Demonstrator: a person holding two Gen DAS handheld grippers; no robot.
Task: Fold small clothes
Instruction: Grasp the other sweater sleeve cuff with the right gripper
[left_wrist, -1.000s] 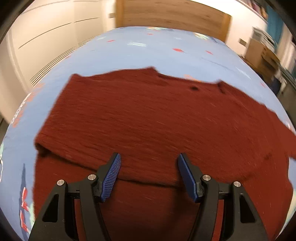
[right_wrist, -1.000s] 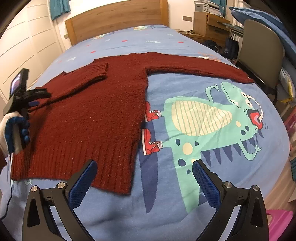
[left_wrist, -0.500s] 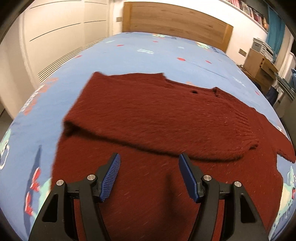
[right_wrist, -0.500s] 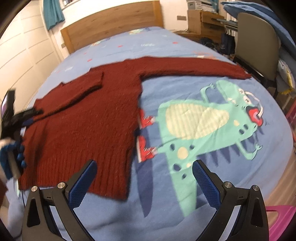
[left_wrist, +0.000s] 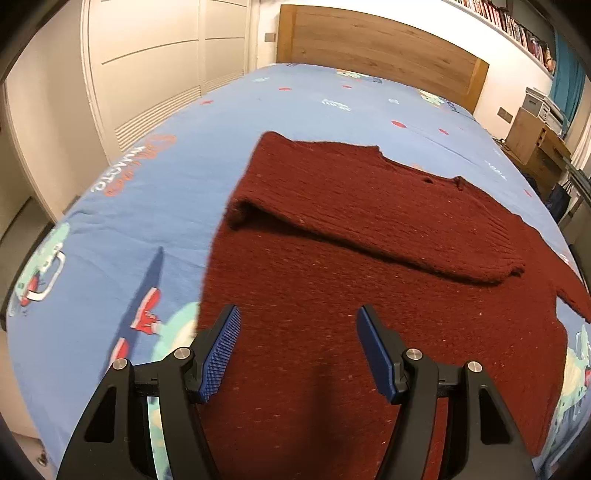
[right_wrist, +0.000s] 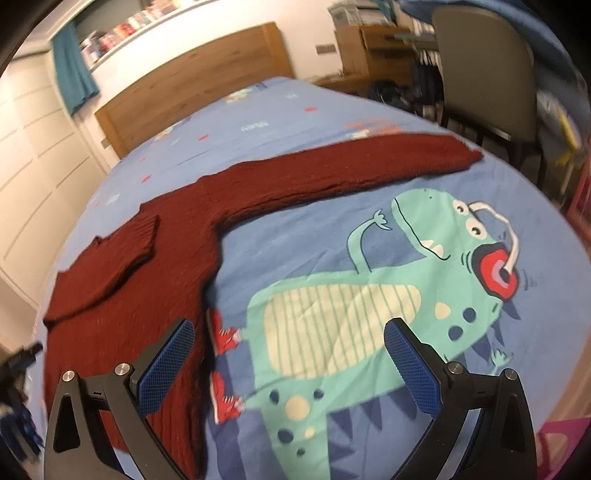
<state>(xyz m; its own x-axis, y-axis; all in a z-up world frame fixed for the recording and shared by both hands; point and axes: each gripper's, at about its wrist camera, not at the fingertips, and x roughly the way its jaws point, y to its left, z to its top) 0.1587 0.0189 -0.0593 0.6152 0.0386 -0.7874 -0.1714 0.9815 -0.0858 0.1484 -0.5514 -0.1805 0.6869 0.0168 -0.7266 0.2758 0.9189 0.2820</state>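
A dark red knitted sweater lies flat on the blue bed cover. Its near sleeve is folded across the chest, cuff to the right. My left gripper hovers open above the sweater's lower body, nothing between its blue pads. In the right wrist view the sweater fills the left side, and its other sleeve stretches straight out to the right, unfolded. My right gripper hangs open over the dinosaur print, just right of the sweater's side edge. It holds nothing.
A wooden headboard closes the far end of the bed. White wardrobe doors stand to the left. A grey chair and wooden drawers sit beyond the bed's right edge. A pink object lies low at the right.
Both grippers have drawn back and shifted sideways. The left view now shows the whole folded sleeve further off. The right view has rolled and swung toward the dinosaur print. The sweater lies unchanged.
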